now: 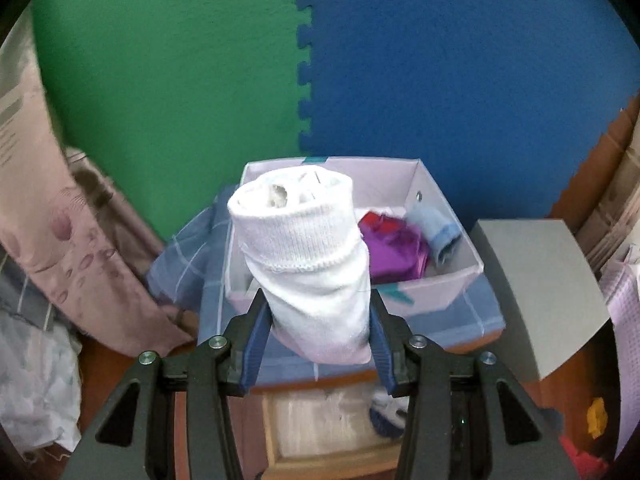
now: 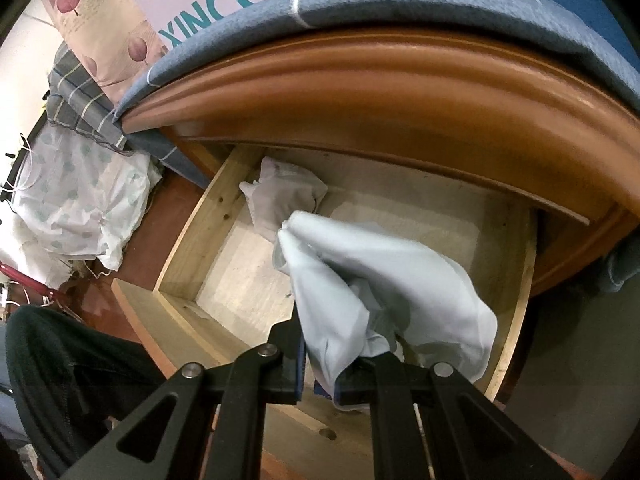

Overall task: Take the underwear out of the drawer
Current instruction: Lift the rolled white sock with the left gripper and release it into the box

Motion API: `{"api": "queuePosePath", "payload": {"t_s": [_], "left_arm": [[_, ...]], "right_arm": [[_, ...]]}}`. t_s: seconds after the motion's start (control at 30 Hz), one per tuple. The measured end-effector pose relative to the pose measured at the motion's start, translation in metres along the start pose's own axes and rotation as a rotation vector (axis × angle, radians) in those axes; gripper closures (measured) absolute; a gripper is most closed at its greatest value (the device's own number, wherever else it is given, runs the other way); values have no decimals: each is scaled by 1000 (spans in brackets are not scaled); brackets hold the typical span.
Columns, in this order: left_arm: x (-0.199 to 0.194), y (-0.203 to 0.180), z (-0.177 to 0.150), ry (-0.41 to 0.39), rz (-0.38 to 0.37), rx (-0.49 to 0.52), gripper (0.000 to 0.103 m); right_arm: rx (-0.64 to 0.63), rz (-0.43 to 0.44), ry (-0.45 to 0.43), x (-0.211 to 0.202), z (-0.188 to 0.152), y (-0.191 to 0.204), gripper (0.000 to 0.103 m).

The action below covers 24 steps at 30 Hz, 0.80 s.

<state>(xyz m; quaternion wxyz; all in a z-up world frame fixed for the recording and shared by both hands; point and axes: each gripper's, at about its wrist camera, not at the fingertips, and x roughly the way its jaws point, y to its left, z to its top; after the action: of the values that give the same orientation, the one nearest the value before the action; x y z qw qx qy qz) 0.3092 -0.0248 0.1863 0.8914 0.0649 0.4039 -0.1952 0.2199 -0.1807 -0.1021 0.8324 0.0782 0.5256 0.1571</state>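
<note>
Your left gripper [image 1: 318, 316] has its fingers clamped on a rolled white underwear [image 1: 304, 248], held upright in front of an open box [image 1: 424, 292]. Your right gripper [image 2: 320, 356] pinches a pale grey underwear [image 2: 384, 280] above the open wooden drawer [image 2: 224, 216].

Box lettering [image 2: 224, 8] cut off — (drawer [image 2: 224, 216] rear hidden)
</note>
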Motion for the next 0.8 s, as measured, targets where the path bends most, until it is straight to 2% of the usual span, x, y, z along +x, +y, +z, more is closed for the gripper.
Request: {"api": "queuePosePath", "payload": {"t_s": [0.23,0.33,0.53,0.8], "left_arm": [[63,-3,42,38,32,-13,60],[102,-4,49,99,23,-35,60],[158,-4,56,168,38,-45,60],[186,-4,54,178,49,-52,56]], "right_arm": [[3,15,4,-1,-1,-1,94],[9,24,4,-3,-1,-2,94],[21,51,8,-3,0,-3,94],[20,58,14,-1,-1,-3,94]]}}
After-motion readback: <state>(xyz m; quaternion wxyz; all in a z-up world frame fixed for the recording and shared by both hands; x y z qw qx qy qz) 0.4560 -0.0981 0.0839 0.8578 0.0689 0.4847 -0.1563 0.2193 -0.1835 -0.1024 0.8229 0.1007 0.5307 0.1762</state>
